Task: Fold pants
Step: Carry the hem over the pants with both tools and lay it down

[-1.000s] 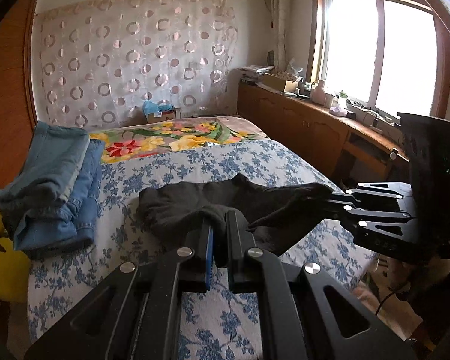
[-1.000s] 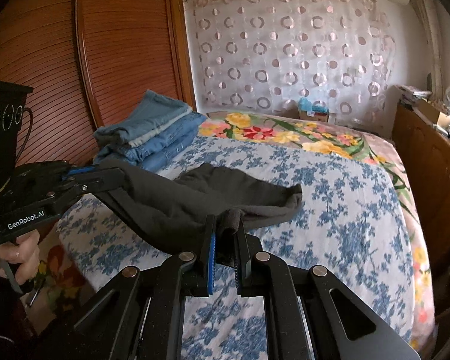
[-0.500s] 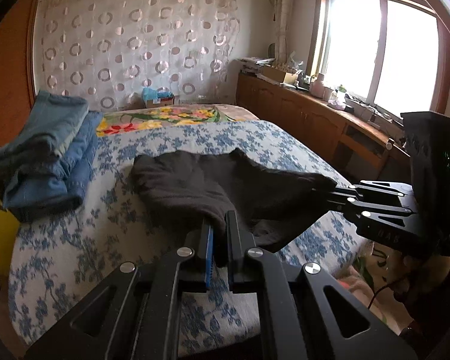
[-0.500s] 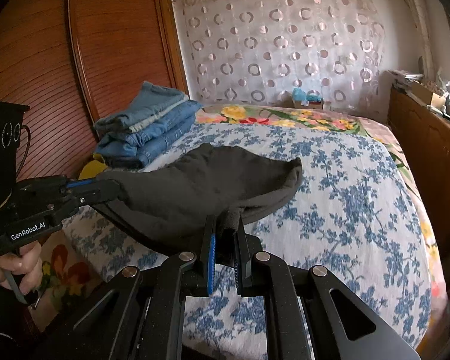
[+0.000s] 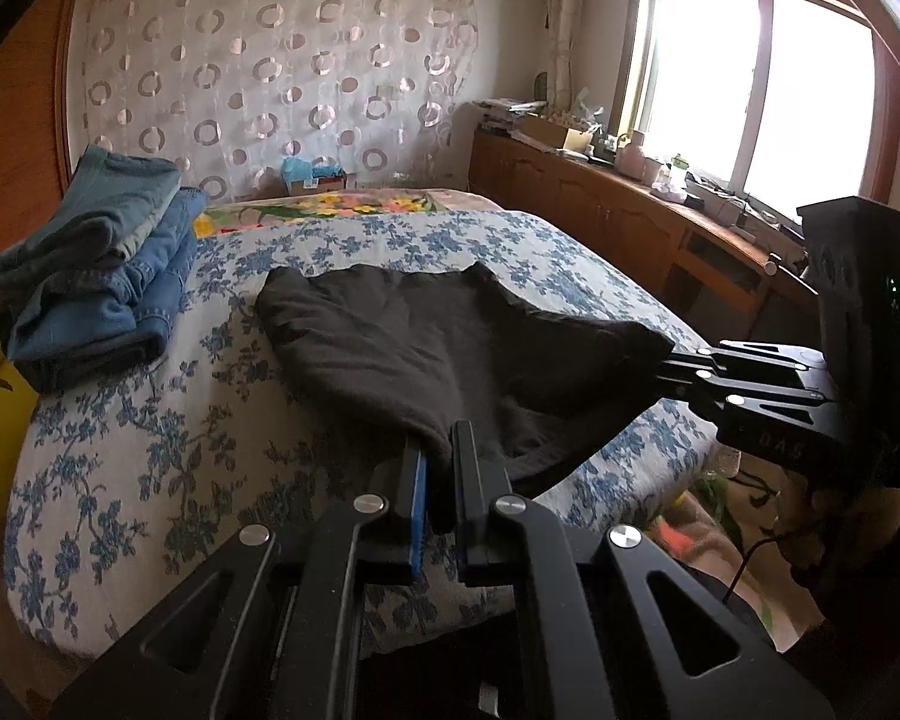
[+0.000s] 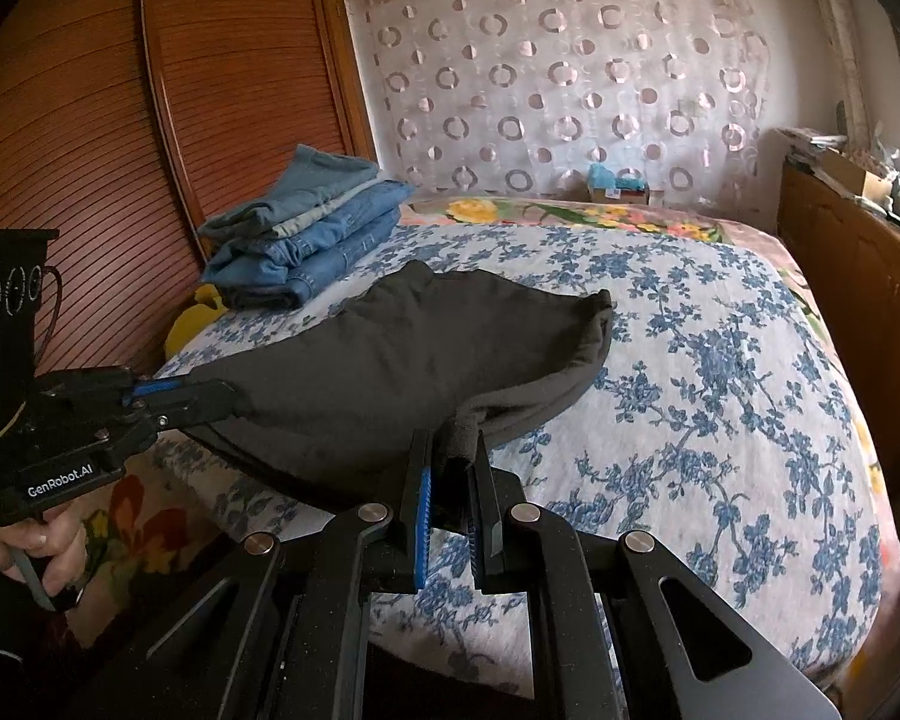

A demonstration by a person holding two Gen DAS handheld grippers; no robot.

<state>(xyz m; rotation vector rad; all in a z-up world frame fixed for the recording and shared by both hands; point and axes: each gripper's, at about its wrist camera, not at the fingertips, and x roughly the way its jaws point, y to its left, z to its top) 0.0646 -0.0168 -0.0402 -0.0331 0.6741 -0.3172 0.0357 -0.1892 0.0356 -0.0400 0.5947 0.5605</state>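
Two views show us gripping. From the left wrist, our left tool (image 5: 439,450) pinches a corner of the dark pants (image 5: 426,348), which stretch over the bed (image 5: 150,450). From the right wrist, our right tool (image 6: 453,450) pinches the other corner, beside folded jeans (image 6: 306,228).

A bed (image 5: 150,456) with a blue-flowered white cover fills the room, a bright floral blanket (image 6: 570,213) across its far end. Behind it hangs a sheer curtain (image 5: 282,78) patterned with rings. A ribbed wooden wardrobe door (image 6: 90,120) stands along one side; a low wooden cabinet (image 5: 600,216), cluttered on top, runs under a bright window (image 5: 762,84) on the other.
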